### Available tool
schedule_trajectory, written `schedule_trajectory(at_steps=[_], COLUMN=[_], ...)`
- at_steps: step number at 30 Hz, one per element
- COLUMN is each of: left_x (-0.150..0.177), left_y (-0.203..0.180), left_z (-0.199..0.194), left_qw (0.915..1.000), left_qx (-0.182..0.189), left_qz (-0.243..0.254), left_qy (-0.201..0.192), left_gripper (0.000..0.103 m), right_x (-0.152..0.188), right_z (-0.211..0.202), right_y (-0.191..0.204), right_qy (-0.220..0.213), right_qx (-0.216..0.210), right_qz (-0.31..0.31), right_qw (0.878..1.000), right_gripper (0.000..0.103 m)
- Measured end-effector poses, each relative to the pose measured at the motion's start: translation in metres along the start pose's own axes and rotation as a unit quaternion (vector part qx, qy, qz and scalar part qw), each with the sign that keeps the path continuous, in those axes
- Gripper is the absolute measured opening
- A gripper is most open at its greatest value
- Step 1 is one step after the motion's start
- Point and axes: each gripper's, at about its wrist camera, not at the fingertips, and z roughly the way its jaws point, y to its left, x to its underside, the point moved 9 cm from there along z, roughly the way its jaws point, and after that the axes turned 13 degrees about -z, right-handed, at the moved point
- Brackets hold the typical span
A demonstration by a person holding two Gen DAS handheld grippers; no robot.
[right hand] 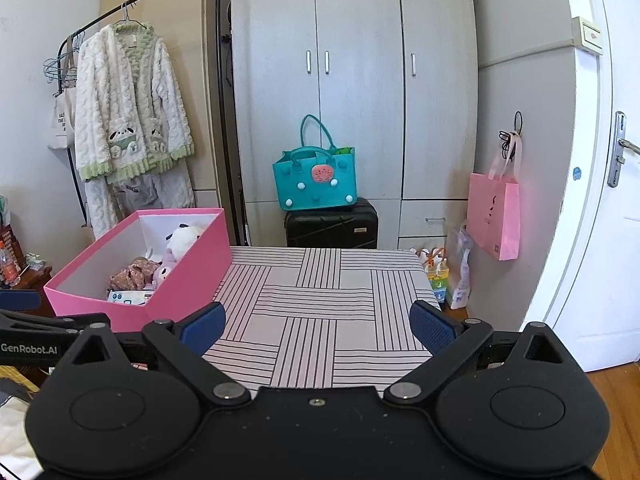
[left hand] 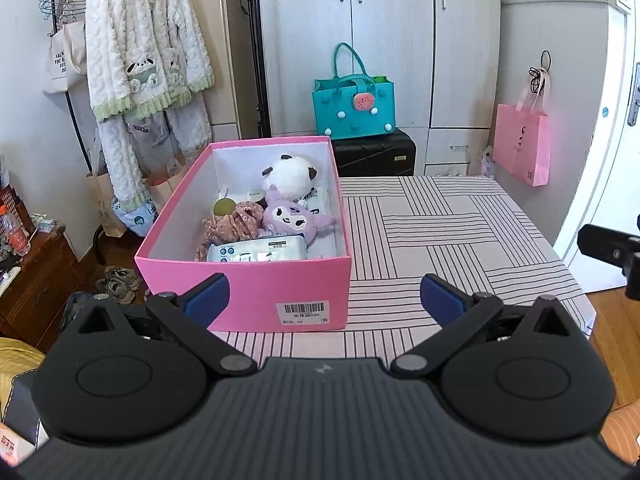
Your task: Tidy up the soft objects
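A pink box [left hand: 248, 292] stands on the left part of the striped table [left hand: 440, 232]. Inside it lie a white panda plush [left hand: 288, 174], a purple plush [left hand: 294, 216], a floral cloth [left hand: 232, 226], a green ball [left hand: 224, 207] and a wipes pack [left hand: 256, 251]. My left gripper [left hand: 324, 300] is open and empty, just in front of the box. My right gripper [right hand: 318, 328] is open and empty over the table's near edge, to the right of the box [right hand: 180, 284]. Part of the left gripper [right hand: 36, 332] shows in the right wrist view.
A teal bag [left hand: 354, 106] sits on a black suitcase [left hand: 374, 154] behind the table. A pink bag [left hand: 520, 148] hangs on the wall at right. A white robe [left hand: 140, 48] hangs on a rack at left. A wooden cabinet [left hand: 32, 280] stands left of the table.
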Motion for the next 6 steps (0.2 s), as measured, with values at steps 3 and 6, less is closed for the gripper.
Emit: schedule_trajectory(at_steps=[3,6], left_x=[0.0001,0.0000], left_y=[0.0001,0.0004], left_z=[-0.0018,-0.0023], left_qw=[1.0000,1.0000], left_qx=[-0.003,-0.003], left_qz=[0.003,0.003], left_qy=[-0.005,-0.006], left_gripper=[0.103,0.103], right_x=[0.0001,-0.0001], right_z=[-0.0001,0.0000], right_y=[-0.0005,-0.0005], right_qy=[0.001,0.001], right_qx=[0.000,0.000], right_qz=[0.000,-0.001], right_qw=[1.000,1.000], right_gripper=[0.100,0.100])
